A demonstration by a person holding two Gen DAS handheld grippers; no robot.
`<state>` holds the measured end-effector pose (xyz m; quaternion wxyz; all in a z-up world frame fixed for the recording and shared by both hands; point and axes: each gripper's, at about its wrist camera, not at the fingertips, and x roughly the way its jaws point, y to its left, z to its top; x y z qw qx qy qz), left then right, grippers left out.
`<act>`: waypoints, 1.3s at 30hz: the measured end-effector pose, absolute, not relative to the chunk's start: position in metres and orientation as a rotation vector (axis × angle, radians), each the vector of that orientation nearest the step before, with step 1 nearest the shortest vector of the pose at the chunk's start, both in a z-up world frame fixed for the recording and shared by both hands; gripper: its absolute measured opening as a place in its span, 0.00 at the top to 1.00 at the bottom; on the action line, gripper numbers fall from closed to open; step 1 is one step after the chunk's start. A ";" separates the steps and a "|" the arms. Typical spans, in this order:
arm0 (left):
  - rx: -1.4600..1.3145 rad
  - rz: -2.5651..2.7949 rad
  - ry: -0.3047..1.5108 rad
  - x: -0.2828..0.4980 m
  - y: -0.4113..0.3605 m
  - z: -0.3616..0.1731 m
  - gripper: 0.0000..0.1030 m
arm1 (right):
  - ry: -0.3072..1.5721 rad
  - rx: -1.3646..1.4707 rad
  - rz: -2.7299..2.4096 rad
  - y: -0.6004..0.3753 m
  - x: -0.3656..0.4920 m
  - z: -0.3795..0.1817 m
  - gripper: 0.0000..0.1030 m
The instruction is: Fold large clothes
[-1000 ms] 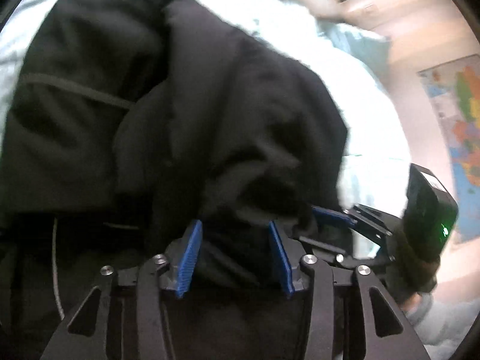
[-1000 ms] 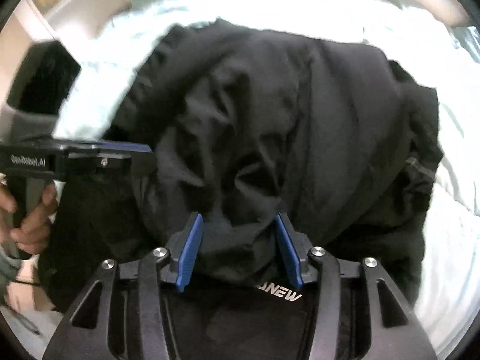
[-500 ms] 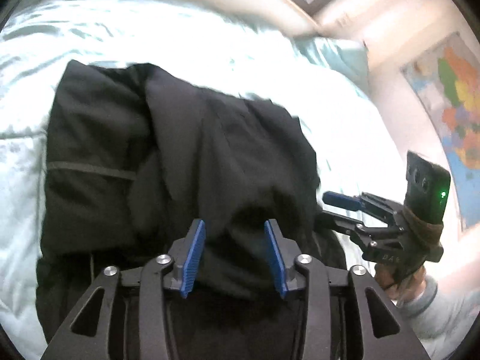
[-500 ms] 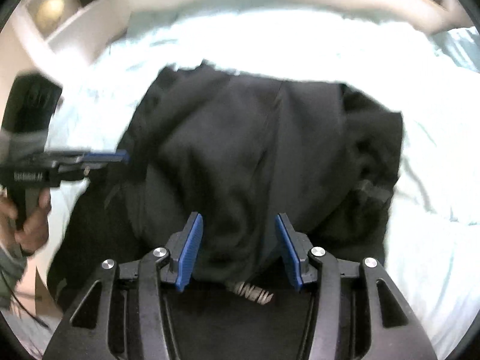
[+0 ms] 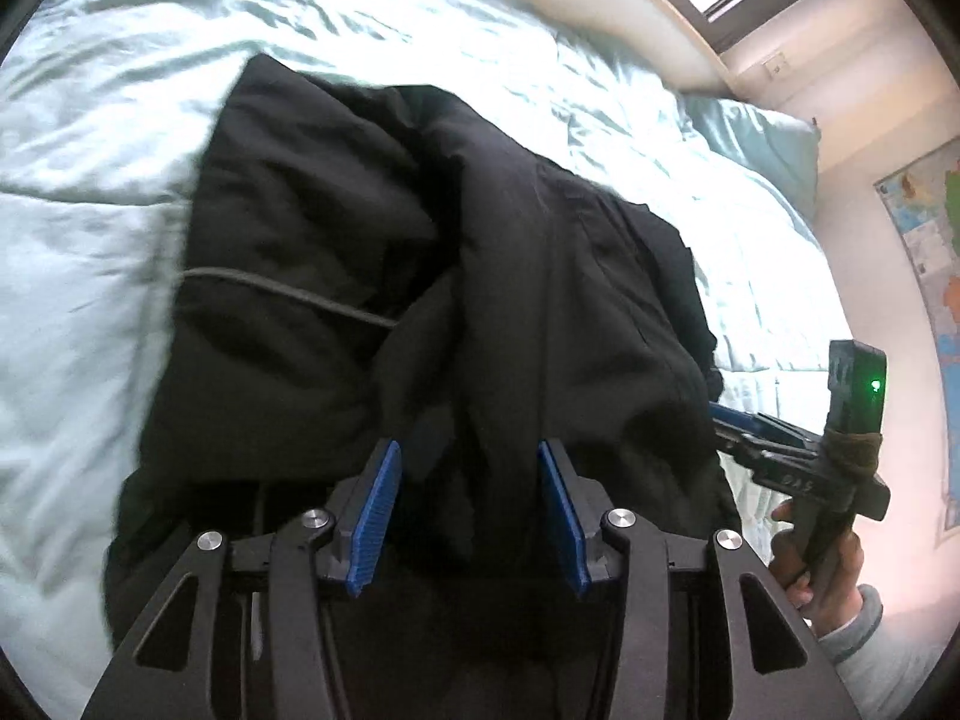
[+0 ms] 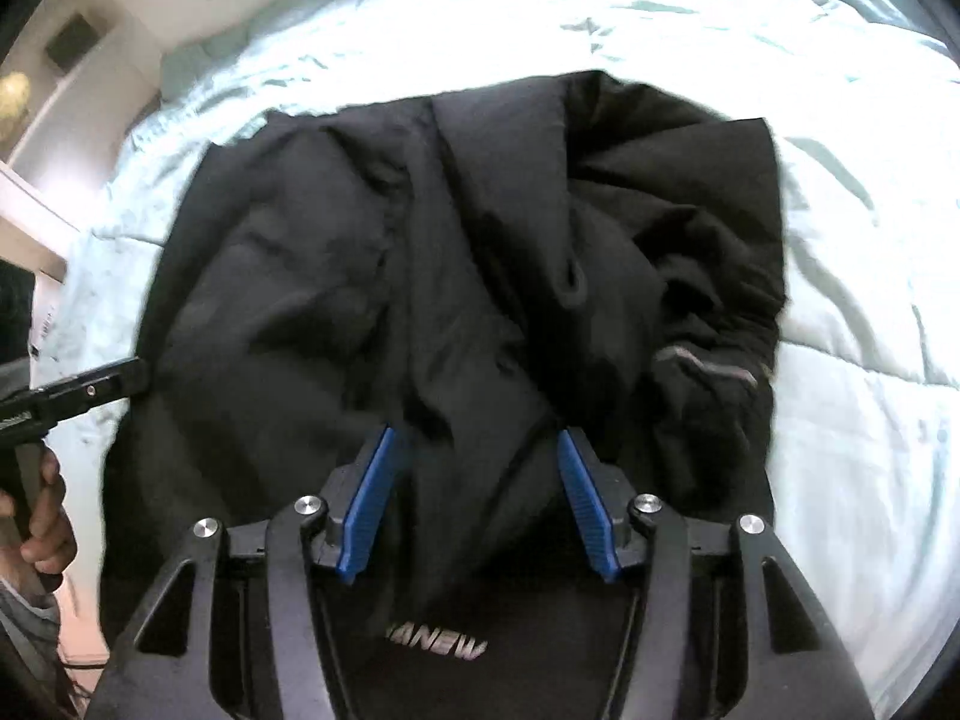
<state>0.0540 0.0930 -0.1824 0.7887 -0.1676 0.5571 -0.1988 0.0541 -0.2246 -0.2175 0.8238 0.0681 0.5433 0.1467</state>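
Black jacket [image 5: 420, 276] is lying bunched on the pale blue bed [image 5: 90, 138], half folded, w/ a thin grey cord [image 5: 288, 294] across its left part in my left view. My left claw [image 5: 468, 516] is over the jacket's near edge, blue pads [image 5: 375, 519] apart, jaws have just been opening; a ridge of black fabric runs up between them but I can't see the pads pressing it. Right claw [image 6: 477, 507] same story: pads [image 6: 366, 510] spread, just been opening, fabric fold between them, not clamped as far as I can see. Below it, white lettering [image 6: 435, 648] on the cloth. From the right cam I see my left hand [image 6: 42, 516] on its handle at the jacket's left edge; from the left cam, my right hand [image 5: 822, 570] gripping its handle at the right edge, green light [image 5: 876, 385] on top. Pillow [image 5: 756, 138] and wall map [image 5: 936, 276] beyond, far right.
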 end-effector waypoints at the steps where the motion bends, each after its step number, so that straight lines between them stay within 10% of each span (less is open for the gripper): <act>1: -0.362 -0.421 1.194 0.047 0.093 -0.180 0.53 | 1.148 0.157 0.307 -0.229 0.043 -0.211 0.42; 21: -0.563 -0.083 1.281 -0.150 0.257 -0.190 0.53 | 1.222 0.269 0.192 -0.294 -0.102 -0.212 0.41; 30: -0.682 -0.086 1.463 -0.208 0.258 -0.249 0.53 | 1.303 0.270 0.140 -0.306 -0.145 -0.240 0.41; 39: -0.436 -0.260 1.395 -0.217 0.206 -0.199 0.53 | 1.380 0.274 0.029 -0.354 -0.197 -0.252 0.41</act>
